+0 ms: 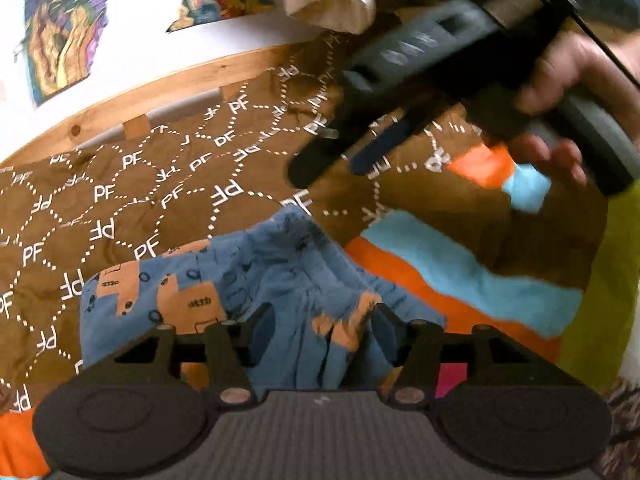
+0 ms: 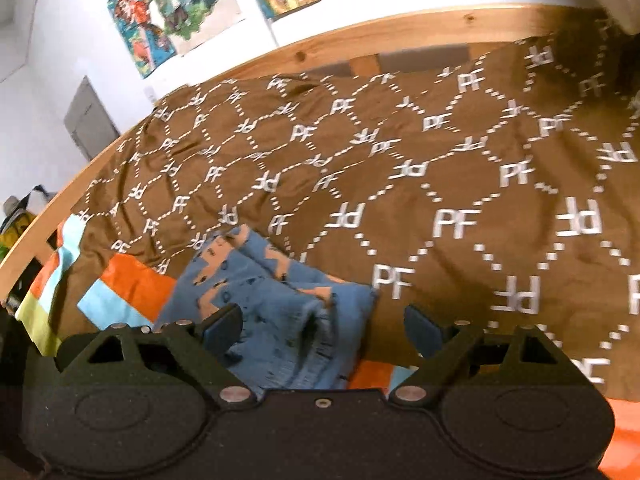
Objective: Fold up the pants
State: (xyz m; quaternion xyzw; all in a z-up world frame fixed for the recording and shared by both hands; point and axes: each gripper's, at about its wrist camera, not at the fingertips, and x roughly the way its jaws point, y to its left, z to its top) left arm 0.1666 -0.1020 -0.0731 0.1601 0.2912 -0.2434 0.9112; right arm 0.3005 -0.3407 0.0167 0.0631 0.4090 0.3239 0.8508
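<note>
Both grippers gape empty: left gripper (image 1: 324,322) and right gripper (image 2: 322,322) straddle the bunched pants (image 1: 256,280), pads clear.

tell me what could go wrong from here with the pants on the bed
1. The blue pants lie bunched and creased, not flat, so a fold made now may lock in wrinkles.
2. The left gripper has its jaws open around the gathered cloth; closing here may catch several layers.
3. The brown blanket beneath is loose and rumpled, so a low pinch could grab it too.
</note>
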